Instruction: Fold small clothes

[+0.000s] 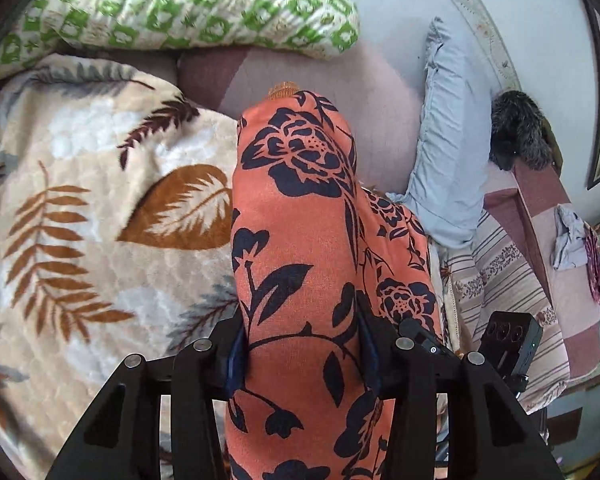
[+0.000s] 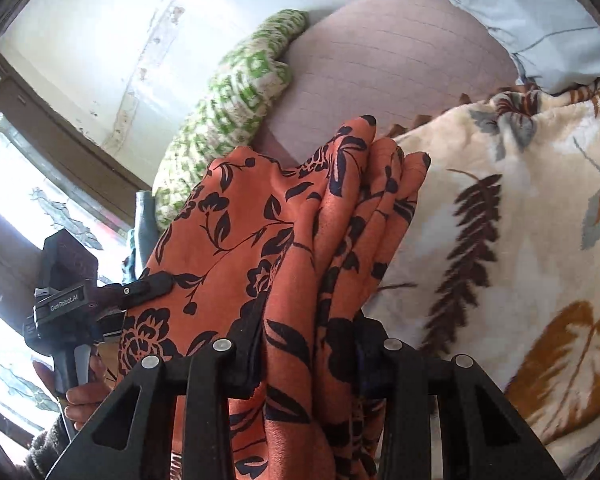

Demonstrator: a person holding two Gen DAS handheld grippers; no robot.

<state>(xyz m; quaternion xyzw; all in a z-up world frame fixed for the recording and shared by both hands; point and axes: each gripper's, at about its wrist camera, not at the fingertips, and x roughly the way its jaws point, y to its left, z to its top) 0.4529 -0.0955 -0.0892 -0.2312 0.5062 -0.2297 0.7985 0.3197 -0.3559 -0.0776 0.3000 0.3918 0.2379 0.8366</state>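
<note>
Both tongs are on the orange floral garment (image 1: 300,240), lifted above the leaf-print blanket (image 1: 100,220). The left tongs (image 1: 304,352) pinch a thick bunch of the cloth, which rises straight ahead of them. The right tongs (image 2: 312,344) pinch gathered folds of the same garment (image 2: 260,240), fanning out ahead and to their left. Beyond the cloth lies a green patterned pillow (image 1: 188,4), and off to the left tongs' right a pale blue pillow (image 1: 448,140).

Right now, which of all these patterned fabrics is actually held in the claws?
The orange cloth with dark navy flowers: both claws pinch it. The cream leaf-print blanket and the green-and-white patterned pillow lie untouched on the bed.
</note>
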